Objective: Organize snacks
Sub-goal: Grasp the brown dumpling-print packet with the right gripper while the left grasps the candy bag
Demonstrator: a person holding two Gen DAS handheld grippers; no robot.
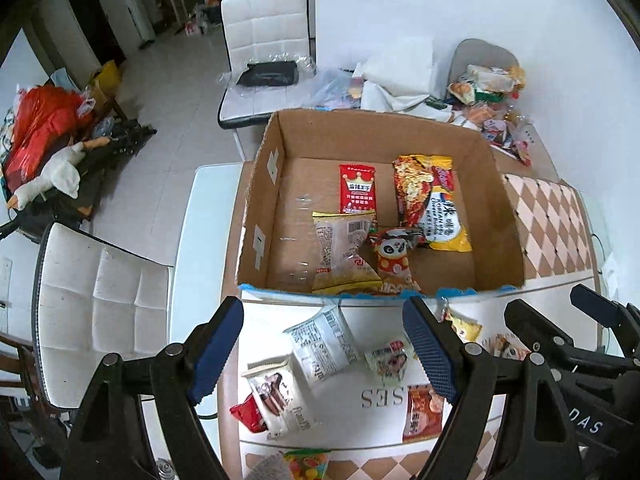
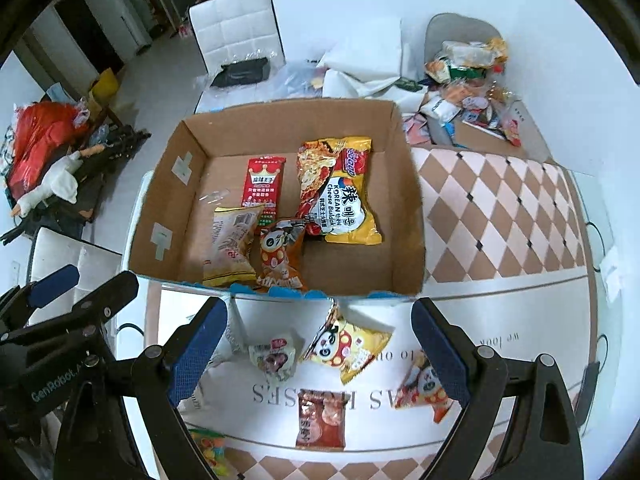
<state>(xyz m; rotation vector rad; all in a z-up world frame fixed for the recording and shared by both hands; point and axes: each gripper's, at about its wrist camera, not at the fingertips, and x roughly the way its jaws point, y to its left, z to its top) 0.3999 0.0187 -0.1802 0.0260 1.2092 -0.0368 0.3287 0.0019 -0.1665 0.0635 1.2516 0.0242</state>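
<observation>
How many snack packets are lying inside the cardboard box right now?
4. In the cardboard box: the red crown packet at the back, the yellow noodle packet right of it, the pale barcode packet front left, and the panda packet beside it. Smaller ones may lie hidden underneath.

One cardboard box [image 2: 412,208] holds four snack packets [image 2: 340,192]. Loose packets [image 2: 348,348] on the table [image 2: 520,320]: about seven. Two white chairs [image 1: 264,28].

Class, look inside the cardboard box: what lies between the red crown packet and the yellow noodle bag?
Nothing: bare cardboard floor of the box separates the red crown packet from the yellow noodle bag, clearest in the right wrist view.
</observation>
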